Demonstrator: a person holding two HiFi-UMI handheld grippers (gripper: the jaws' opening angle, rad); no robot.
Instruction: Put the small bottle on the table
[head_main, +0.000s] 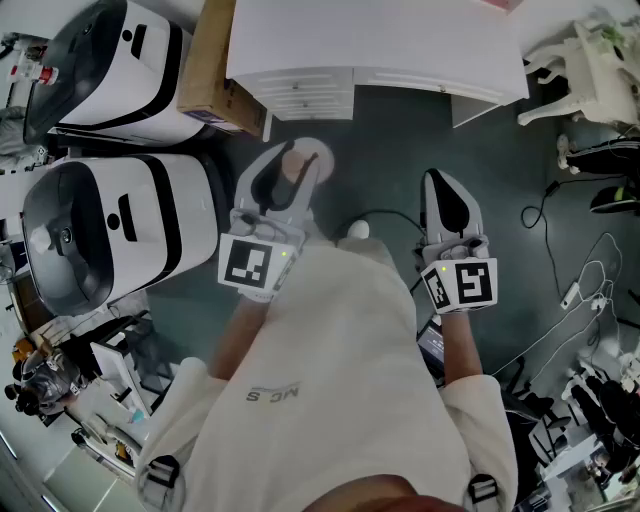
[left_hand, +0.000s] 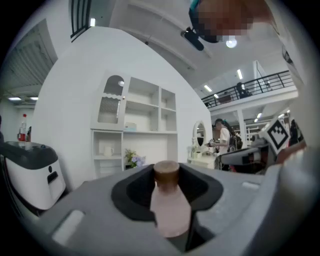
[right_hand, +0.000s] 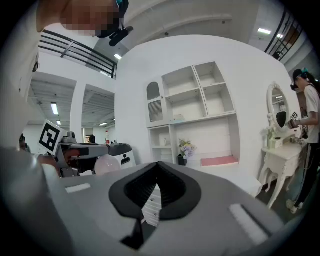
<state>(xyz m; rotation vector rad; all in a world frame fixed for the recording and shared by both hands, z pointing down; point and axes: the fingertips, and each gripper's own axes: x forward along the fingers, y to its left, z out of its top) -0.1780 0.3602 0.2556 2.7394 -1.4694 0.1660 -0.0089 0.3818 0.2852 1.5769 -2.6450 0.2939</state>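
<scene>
The small bottle (head_main: 294, 166), pale pink with a brown cap, stands upright between the jaws of my left gripper (head_main: 287, 178), which is shut on it. In the left gripper view the small bottle (left_hand: 169, 210) fills the gap of the left gripper (left_hand: 168, 197), cap upward. My right gripper (head_main: 447, 203) is held beside it to the right, over the dark floor, shut with nothing in it. In its own view the right gripper (right_hand: 156, 194) shows only a thin slit between its jaws. The white table (head_main: 400, 40) lies ahead at the top of the head view.
Two white-and-black machines (head_main: 115, 225) (head_main: 125, 60) stand at the left, with a cardboard box (head_main: 212, 72) next to the table. Cables (head_main: 578, 292) lie on the floor at the right. A white shelf unit (right_hand: 197, 117), a dressing table (right_hand: 281, 156) and a person (right_hand: 309, 112) are farther off.
</scene>
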